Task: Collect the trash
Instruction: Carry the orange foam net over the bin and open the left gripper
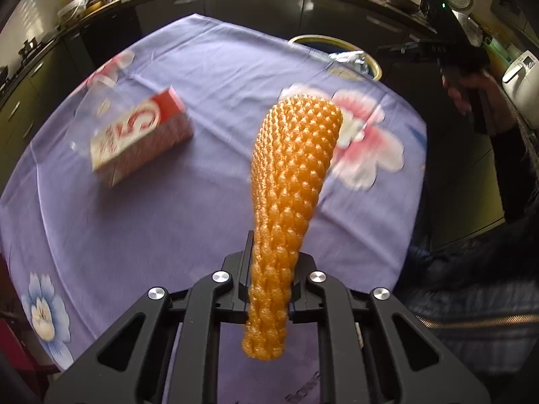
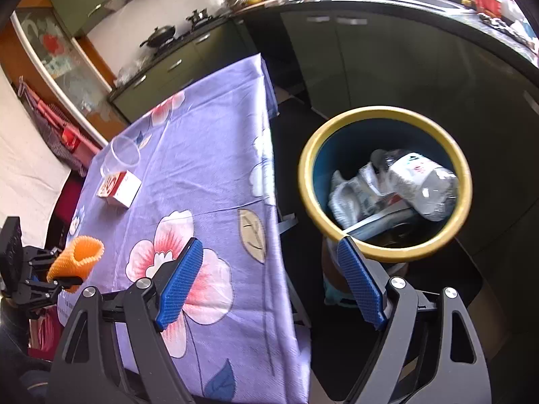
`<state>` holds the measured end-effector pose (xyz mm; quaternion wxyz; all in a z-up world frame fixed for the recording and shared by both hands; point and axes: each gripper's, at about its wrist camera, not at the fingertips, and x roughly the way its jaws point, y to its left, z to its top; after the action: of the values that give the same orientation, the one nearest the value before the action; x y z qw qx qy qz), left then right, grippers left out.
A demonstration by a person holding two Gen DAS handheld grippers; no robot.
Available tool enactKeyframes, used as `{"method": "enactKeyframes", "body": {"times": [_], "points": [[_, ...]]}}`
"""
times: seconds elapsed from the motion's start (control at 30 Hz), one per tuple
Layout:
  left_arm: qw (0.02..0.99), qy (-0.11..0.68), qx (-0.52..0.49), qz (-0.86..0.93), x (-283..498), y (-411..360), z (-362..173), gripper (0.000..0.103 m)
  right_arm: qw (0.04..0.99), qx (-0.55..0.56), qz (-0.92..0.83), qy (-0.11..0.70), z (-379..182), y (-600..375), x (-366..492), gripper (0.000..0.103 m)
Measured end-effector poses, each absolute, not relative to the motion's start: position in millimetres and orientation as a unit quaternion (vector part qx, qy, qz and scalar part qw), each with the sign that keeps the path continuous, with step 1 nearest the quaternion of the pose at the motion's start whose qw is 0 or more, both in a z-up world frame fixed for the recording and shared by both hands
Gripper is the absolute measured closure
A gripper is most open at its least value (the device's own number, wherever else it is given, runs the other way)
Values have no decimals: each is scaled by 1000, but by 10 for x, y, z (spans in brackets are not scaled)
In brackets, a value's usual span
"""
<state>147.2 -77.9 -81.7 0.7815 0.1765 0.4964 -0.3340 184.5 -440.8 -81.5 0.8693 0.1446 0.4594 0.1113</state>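
Note:
My left gripper point(image 1: 267, 286) is shut on an orange foam fruit net point(image 1: 293, 185) and holds it above the purple flowered tablecloth point(image 1: 209, 77); the net also shows at the left of the right wrist view point(image 2: 75, 257). A red and white carton point(image 1: 141, 134) lies on the cloth beside a clear plastic cup point(image 2: 122, 155). My right gripper point(image 2: 269, 276) is open and empty, over the table's right edge. The yellow-rimmed blue bin point(image 2: 466, 181) stands on the floor beside the table with a crushed plastic bottle point(image 2: 421, 181) and wrappers inside.
Dark kitchen cabinets point(image 2: 387, 67) and a cluttered counter run behind the table. A wok point(image 2: 161, 35) sits on the stove. The person's hand with the other gripper point(image 1: 471, 67) shows at the right of the left wrist view.

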Motion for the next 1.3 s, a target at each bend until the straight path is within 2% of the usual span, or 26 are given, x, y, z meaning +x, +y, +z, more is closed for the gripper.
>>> {"method": "enactKeyframes", "body": {"times": [0.3,0.53,0.77,0.83,1.0,1.17,1.3], "points": [[756,469,159,-428,2120,-2221,-442,90,896,156,17,415,-721,-5099,1434,20],[726,510,151,-436,2839,-3528,-788,90,889,187,-34,417,-887,-5644,1159,20],[740,545,108,-379,3449,-4131,-1154,86,877,217,-55,425,-1070,-5934,1059,20],[742,551,101,-367,3538,-4193,-1218,72,876,219,-53,426,-1090,-5945,1067,20],[751,545,75,-365,3527,-4080,-1196,52,878,211,-38,428,-1082,-5832,1094,19],[761,517,29,-390,3213,-3473,-958,49,876,207,-30,434,-1096,-5729,1170,19],[780,476,0,-405,2891,-2850,-774,42,875,197,-13,441,-1091,-5578,1296,19]]}}
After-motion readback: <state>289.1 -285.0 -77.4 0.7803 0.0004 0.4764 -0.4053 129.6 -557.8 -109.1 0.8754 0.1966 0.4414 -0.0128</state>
